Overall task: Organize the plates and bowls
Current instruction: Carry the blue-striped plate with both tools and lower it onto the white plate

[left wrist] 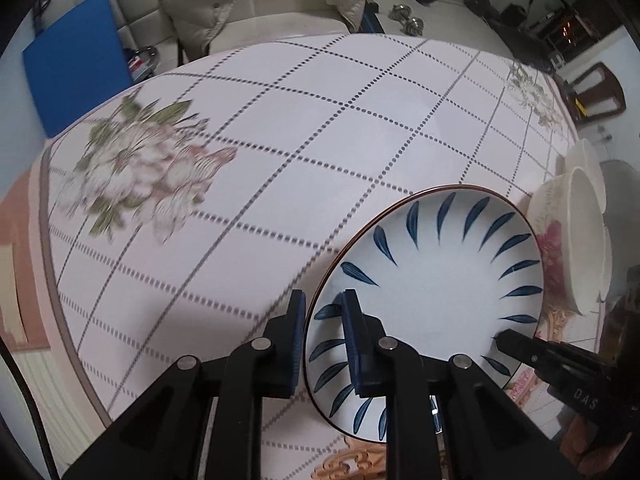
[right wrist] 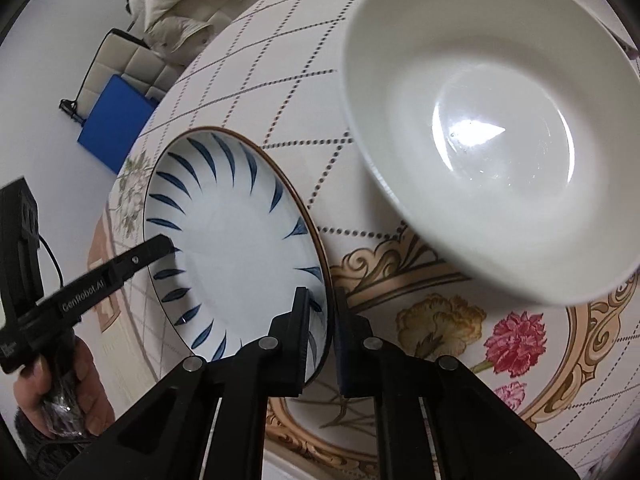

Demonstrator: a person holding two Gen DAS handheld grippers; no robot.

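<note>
A white plate (left wrist: 432, 292) with blue leaf strokes and a brown rim sits over the patterned tablecloth (left wrist: 320, 120). My left gripper (left wrist: 323, 332) is shut on its left rim, one pad outside and one inside. In the right wrist view my right gripper (right wrist: 323, 328) is shut on the opposite rim of the same plate (right wrist: 240, 248). The right gripper's tip (left wrist: 505, 337) shows on the plate's far side, and the left gripper's tip (right wrist: 162, 245) shows likewise. A large white bowl (right wrist: 500, 128) stands just right of the plate. Two white bowls (left wrist: 576, 232) show at the right edge of the left view.
A hand (right wrist: 60, 392) holds the left gripper's handle. Beyond the table's far edge are a pale sofa with a beige padded jacket (left wrist: 200, 4), a blue board (left wrist: 76, 60), dumbbells (left wrist: 408, 20) on the floor and a wooden chair (left wrist: 600, 92).
</note>
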